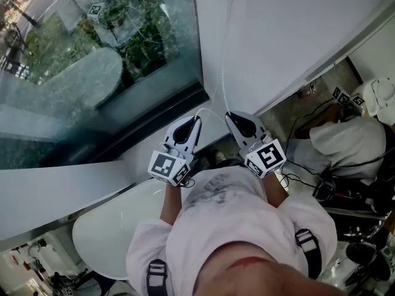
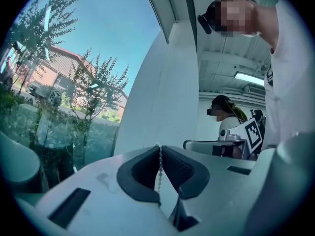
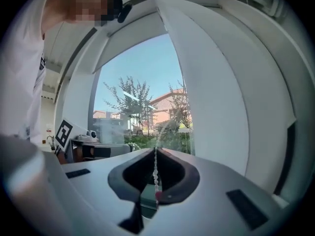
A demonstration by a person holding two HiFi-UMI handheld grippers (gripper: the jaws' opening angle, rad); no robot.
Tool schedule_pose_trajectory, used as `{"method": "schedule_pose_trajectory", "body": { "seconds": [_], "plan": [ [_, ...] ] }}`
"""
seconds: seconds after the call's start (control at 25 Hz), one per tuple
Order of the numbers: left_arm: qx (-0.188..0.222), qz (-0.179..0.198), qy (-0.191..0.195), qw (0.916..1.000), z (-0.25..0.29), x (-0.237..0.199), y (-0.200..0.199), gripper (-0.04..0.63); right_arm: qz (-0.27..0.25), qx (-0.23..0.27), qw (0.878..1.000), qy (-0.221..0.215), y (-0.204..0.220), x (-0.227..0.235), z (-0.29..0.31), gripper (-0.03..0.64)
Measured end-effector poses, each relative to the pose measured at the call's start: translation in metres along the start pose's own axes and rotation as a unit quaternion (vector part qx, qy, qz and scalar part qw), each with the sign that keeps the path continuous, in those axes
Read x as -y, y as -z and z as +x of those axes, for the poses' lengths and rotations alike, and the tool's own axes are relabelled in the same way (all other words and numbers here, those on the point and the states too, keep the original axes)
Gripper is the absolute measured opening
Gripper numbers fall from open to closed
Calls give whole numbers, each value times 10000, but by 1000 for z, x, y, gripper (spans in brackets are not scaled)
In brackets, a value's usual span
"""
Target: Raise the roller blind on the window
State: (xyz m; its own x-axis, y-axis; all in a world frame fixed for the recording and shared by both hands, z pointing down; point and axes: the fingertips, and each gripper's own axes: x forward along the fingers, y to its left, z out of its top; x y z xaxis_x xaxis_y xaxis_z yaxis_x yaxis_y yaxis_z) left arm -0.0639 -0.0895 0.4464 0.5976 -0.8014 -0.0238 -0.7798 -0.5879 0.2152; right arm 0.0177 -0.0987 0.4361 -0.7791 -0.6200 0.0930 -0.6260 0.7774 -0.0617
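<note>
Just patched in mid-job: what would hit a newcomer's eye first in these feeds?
The left gripper and right gripper, side by side near the window glass, each have jaws shut on the white bead chain, which loops between them and runs upward. Another person in white is at the head view's right edge.

Left hand-held gripper, right hand-held gripper, side by side, jaws seemingly clamping bead chain

The head camera looks steeply down at the window. Each gripper camera sits close behind its jaws, tilted upward; all share the window and bead chain.
</note>
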Motion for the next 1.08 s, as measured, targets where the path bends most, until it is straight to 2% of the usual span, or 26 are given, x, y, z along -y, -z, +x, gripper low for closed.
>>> {"method": "schedule_pose_trajectory", "body": {
  "seconds": [1.08],
  "plan": [
    [-94,118,-43,9999,-1,-3,4,17,-166,-58,9998,125,2,5,0,67]
  ]
}}
